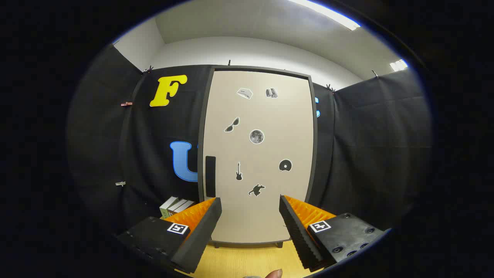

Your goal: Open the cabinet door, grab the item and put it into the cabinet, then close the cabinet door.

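Cabinet (258, 154) stands straight ahead of my claw (250, 206), upright on the pale wooden counter (247, 258), its door (266, 216) shut flat against the dark frame. The door is a light beige panel dotted with small stickers (256, 136): sunglasses, a moon, a guitar, a disc, a dark animal shape and two more near the top that are too small for me to make out. A tall dark handle (210, 176) runs along the door's left side, a little above and ahead of my left finger (198, 231). My claw is open, the two fingers spread wide with nothing between them but the lower part of the door beyond; neither finger touches the cabinet. To the left of the cabinet, just past my left fingertip, some books (174, 206) stand on the counter against the black cloth wall (370, 146), partly hidden by the finger, so I cannot tell how many there are. The black cloth hangs on both sides of the cabinet, pinned up with small clips (126, 104). Above it I see a white wall and ceiling with a bright strip light (328, 13). At the very bottom, between my fingers, a fingertip (274, 273) pokes in over the counter.
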### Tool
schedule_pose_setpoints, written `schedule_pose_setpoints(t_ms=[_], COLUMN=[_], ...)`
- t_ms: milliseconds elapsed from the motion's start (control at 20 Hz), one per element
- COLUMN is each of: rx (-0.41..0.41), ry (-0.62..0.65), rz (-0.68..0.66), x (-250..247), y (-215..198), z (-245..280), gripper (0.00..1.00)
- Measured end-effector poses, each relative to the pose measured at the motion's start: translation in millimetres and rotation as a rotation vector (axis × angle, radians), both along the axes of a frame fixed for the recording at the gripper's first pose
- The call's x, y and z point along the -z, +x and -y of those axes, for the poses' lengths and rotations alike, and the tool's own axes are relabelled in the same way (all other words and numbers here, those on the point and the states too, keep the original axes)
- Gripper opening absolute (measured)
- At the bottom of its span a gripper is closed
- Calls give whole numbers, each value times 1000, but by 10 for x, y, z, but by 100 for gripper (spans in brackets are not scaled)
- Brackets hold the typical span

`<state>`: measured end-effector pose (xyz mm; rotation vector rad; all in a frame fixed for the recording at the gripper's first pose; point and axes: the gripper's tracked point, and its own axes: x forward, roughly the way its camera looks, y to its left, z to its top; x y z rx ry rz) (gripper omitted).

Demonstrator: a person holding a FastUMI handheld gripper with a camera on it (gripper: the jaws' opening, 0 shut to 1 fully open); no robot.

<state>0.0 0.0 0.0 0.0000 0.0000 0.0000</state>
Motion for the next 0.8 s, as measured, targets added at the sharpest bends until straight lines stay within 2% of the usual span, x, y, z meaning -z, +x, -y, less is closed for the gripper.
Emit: schedule_pose_setpoints(t_ms=[800], rx=[-20], ry=[-4], rz=[2], x=[-19], y=[43], z=[-205], gripper=[97])
